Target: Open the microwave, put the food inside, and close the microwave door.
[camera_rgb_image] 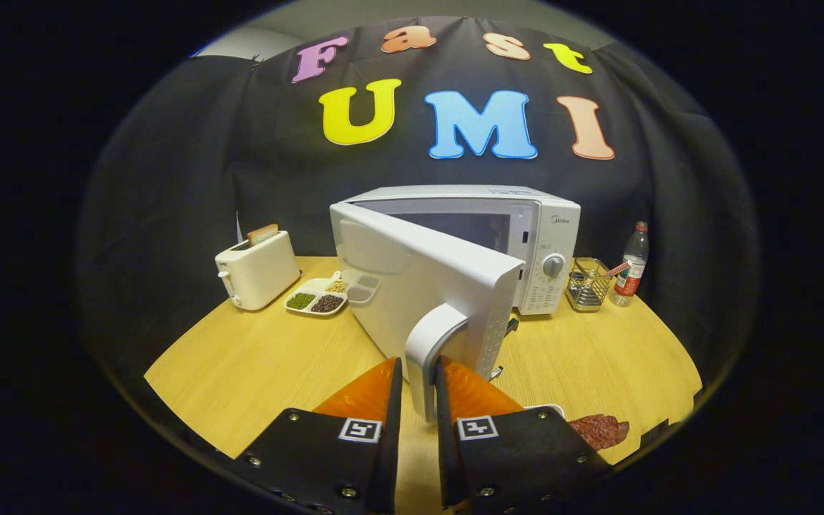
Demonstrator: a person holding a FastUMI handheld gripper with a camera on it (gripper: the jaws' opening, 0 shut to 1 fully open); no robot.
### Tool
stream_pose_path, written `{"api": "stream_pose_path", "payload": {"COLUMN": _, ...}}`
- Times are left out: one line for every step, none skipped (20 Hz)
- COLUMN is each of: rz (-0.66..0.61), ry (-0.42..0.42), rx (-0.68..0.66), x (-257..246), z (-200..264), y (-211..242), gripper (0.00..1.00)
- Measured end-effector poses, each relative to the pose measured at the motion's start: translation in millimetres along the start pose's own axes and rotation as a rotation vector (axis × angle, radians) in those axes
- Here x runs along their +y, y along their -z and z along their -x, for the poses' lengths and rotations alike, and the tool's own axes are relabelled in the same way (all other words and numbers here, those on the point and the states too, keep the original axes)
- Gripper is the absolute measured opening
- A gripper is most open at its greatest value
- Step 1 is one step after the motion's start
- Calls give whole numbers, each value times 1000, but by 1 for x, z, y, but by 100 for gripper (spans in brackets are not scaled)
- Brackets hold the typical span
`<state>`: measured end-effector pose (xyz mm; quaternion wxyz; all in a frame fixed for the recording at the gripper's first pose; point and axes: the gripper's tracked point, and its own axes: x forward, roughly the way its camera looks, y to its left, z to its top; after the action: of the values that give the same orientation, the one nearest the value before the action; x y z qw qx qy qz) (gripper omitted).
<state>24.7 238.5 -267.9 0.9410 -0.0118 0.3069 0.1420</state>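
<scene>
A white microwave (519,236) stands at the back of the wooden table (240,365). Its door (419,286) is swung well open toward me, hinged on the left. My gripper (419,372) is shut on the door's curved white handle (430,350), one finger on each side of it. A reddish-brown piece of food (601,430) lies on a white plate (551,409) just right of the fingers, partly hidden by the right finger.
A white toaster (258,268) with a slice of bread stands left of the microwave. A divided tray (322,295) of beans and grains sits beside it. Right of the microwave are a wire basket (587,286) and a plastic bottle (630,265).
</scene>
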Motion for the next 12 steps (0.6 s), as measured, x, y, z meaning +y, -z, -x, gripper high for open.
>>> {"api": "stream_pose_path", "payload": {"rz": 8, "ry": -2, "rx": 3, "x": 7, "z": 2, "y": 2, "gripper": 24}}
{"api": "stream_pose_path", "payload": {"rz": 16, "ry": -7, "rx": 5, "x": 14, "z": 4, "y": 4, "gripper": 25}}
{"api": "stream_pose_path", "payload": {"rz": 22, "ry": -13, "rx": 6, "x": 23, "z": 6, "y": 6, "gripper": 25}}
{"api": "stream_pose_path", "payload": {"rz": 27, "ry": -21, "rx": 7, "x": 31, "z": 9, "y": 7, "gripper": 24}}
{"api": "stream_pose_path", "payload": {"rz": 32, "ry": -28, "rx": 2, "x": 41, "z": 12, "y": 8, "gripper": 25}}
{"api": "stream_pose_path", "payload": {"rz": 38, "ry": -30, "rx": -5, "x": 49, "z": 15, "y": 8, "gripper": 24}}
{"api": "stream_pose_path", "payload": {"rz": 44, "ry": -32, "rx": -11, "x": 58, "z": 18, "y": 11, "gripper": 24}}
{"api": "stream_pose_path", "payload": {"rz": 47, "ry": -38, "rx": -14, "x": 67, "z": 21, "y": 13, "gripper": 24}}
{"api": "stream_pose_path", "payload": {"rz": 46, "ry": -47, "rx": -14, "x": 77, "z": 22, "y": 16, "gripper": 24}}
{"api": "stream_pose_path", "payload": {"rz": 42, "ry": -60, "rx": -9, "x": 88, "z": 23, "y": 18, "gripper": 24}}
{"api": "stream_pose_path", "payload": {"rz": 40, "ry": -76, "rx": 0, "x": 98, "z": 24, "y": 21, "gripper": 24}}
{"api": "stream_pose_path", "payload": {"rz": 39, "ry": -91, "rx": 8, "x": 108, "z": 24, "y": 23, "gripper": 24}}
